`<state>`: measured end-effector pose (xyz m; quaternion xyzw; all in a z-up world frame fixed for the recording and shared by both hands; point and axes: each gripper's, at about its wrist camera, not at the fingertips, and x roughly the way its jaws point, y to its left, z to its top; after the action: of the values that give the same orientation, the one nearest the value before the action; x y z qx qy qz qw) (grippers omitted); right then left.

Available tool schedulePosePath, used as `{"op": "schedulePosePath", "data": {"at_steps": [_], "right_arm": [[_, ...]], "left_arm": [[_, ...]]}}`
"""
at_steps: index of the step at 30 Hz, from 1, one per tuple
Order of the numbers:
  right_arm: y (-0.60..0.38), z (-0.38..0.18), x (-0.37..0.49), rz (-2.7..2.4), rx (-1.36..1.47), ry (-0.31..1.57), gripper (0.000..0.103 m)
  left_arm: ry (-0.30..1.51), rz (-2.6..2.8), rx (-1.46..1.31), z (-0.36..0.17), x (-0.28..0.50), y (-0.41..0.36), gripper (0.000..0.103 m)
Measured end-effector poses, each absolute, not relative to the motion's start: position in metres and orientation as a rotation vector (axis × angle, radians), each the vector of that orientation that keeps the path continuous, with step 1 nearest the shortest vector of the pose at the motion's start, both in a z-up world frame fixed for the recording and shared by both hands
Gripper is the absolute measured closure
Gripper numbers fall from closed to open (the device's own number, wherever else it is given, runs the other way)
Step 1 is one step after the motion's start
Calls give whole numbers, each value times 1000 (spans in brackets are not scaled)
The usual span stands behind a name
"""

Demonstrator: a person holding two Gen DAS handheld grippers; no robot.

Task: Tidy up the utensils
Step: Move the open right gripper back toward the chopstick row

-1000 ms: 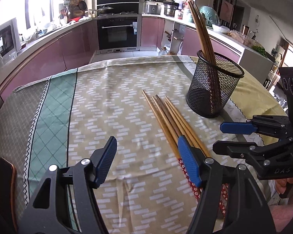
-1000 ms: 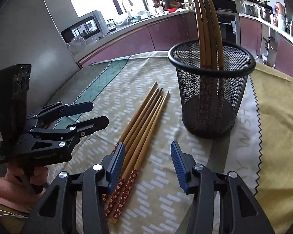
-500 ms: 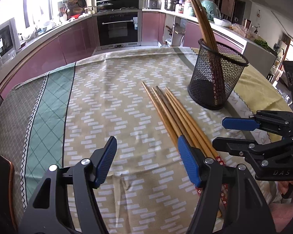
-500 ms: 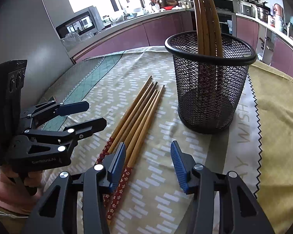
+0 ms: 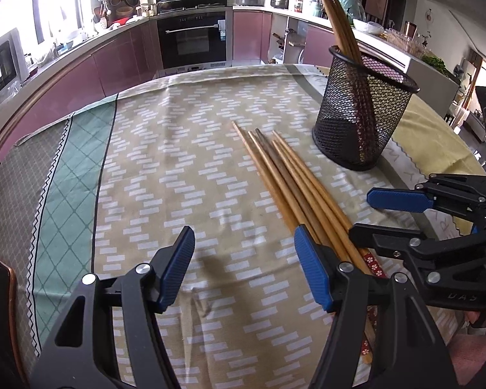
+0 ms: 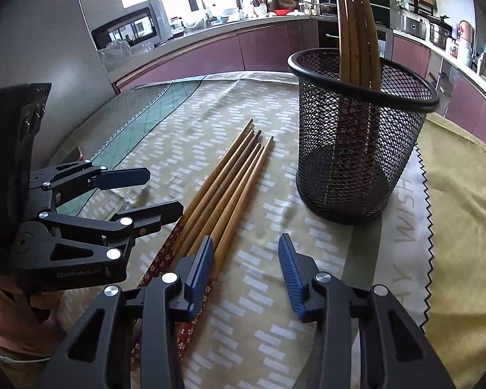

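Several wooden chopsticks point(image 5: 288, 181) with red flowered ends lie side by side on the tablecloth. Behind them to the right stands a black mesh holder point(image 5: 363, 116) with several chopsticks upright in it. My left gripper point(image 5: 243, 253) is open just left of the bundle, its right finger over the thick ends. In the right wrist view the chopsticks point(image 6: 230, 178) run toward the holder point(image 6: 356, 149). My right gripper point(image 6: 244, 243) hovers over their right side, jaws closing, pads pressing nothing; the rightmost chopstick shows just inside its left finger. Each gripper shows in the other's view: the right gripper point(image 5: 361, 214), the left gripper point(image 6: 163, 191).
The patterned tablecloth point(image 5: 165, 168) covers a round table, with a yellow cloth point(image 6: 463, 194) under and right of the holder. A dark wooden chair back point(image 5: 3, 295) stands at the near left edge. Purple kitchen cabinets and an oven point(image 5: 194, 42) lie beyond the table.
The right gripper's jaws have narrowed a little. Both views have tipped slightly. The chopsticks and the holder lie where they were.
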<state>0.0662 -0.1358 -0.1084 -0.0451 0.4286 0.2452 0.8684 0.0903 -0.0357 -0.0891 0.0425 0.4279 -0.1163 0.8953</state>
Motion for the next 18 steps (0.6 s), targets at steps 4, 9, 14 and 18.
{"op": "schedulePosePath", "data": {"at_steps": [4, 9, 14, 18], "right_arm": [[-137, -109, 67, 511, -98, 902, 65], [-137, -109, 69, 500, -103, 908, 72], [-139, -109, 69, 497, -98, 909, 75], [-139, -108, 70, 496, -98, 910, 75]], "left_arm": [[890, -252, 91, -90, 91, -38, 40], [888, -249, 95, -90, 92, -40, 39], [891, -250, 99, -89, 92, -40, 41], [892, -258, 100, -91, 93, -43, 40]]}}
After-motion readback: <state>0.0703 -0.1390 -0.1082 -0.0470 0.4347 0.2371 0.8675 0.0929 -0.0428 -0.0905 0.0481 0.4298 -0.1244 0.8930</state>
